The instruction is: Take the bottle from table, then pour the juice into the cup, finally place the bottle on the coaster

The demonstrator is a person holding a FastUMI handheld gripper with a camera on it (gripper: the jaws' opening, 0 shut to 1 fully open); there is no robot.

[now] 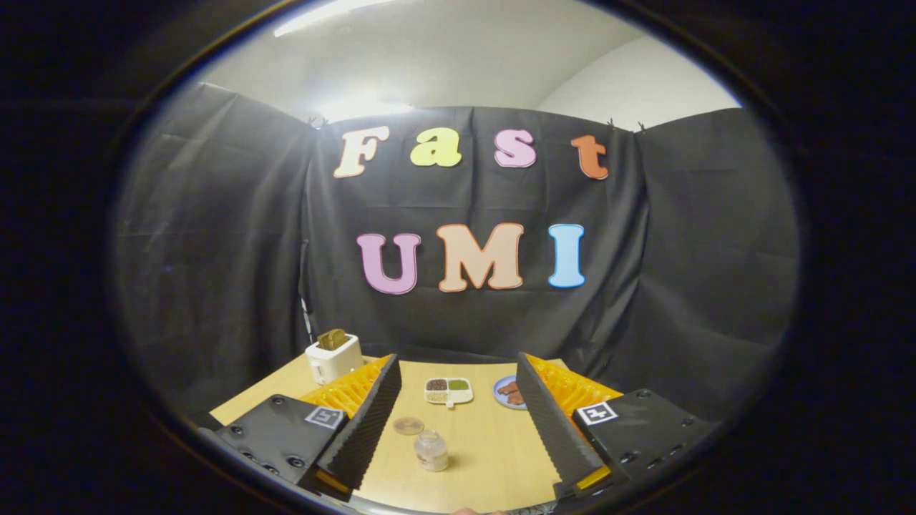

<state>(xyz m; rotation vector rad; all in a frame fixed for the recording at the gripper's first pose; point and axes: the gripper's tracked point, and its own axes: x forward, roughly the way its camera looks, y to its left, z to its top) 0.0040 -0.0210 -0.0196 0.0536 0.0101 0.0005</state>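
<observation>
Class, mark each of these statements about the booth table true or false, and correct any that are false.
1. The tongs are open with nothing held between them. True.
2. The small clear bottle lies on its side. False: it stands upright on the light wooden table.
3. The round flat coaster lies just beside the bottle. True.
4. The white toaster is empty. False: a brown slice sticks out of its top.
5. The white divided dish sits beyond the bottle. True.
6. The blue plate is bare. False: it holds reddish-brown food.
</observation>
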